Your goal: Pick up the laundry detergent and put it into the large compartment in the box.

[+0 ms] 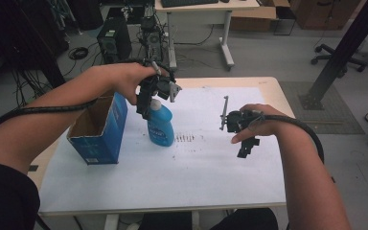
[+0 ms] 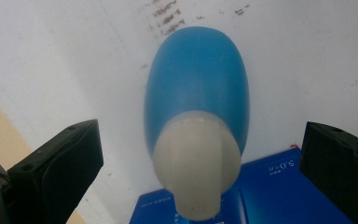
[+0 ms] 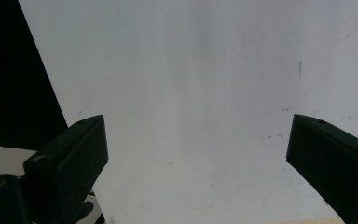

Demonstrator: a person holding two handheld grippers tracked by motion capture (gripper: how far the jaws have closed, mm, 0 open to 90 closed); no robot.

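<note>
A blue bottle [image 1: 162, 127] with a pale cap stands upright on the white sheet [image 1: 196, 163], just right of an open blue cardboard box [image 1: 100, 127]. My left gripper [image 1: 146, 108] hangs right over the bottle's top. In the left gripper view the cap [image 2: 196, 172] and blue body [image 2: 196, 79] sit between the wide-apart jaws, touching neither, so the left gripper [image 2: 200, 135] is open. My right gripper [image 1: 247, 146] hovers above the sheet to the right, pointing down. In its own view the right gripper [image 3: 196, 130] is open over bare white sheet [image 3: 191, 70].
The box [image 2: 270, 186] has its top open and stands near the table's left edge [image 1: 48, 158]. Beyond the table are a computer tower [image 1: 114, 43], a desk [image 1: 206, 9], an office chair [image 1: 338, 60] and a slanted black post [image 1: 345, 48].
</note>
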